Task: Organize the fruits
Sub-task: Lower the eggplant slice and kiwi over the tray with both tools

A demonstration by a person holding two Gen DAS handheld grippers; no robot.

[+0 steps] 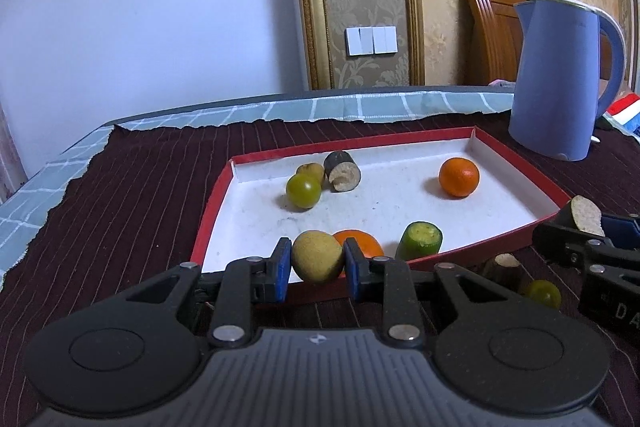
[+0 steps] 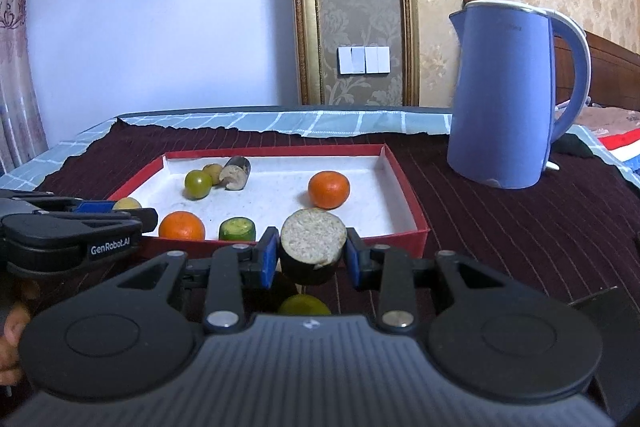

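My left gripper (image 1: 317, 264) clenched a rough, egg-shaped tan fruit (image 1: 317, 255) at lower centre, before the red-walled cardboard tray (image 1: 516, 157). My right gripper (image 2: 312, 253) grasped a dark-skinned cylinder (image 2: 313, 247) with a grainy pale cut face at lower centre

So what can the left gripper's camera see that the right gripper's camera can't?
Only the left wrist view shows a short cut piece lying on the cloth outside the tray. Only the right wrist view shows a person's fingers at the left edge. Both show the left gripper holding a yellowish fruit, the right gripper holding a dark cut chunk, the red tray and the blue kettle.
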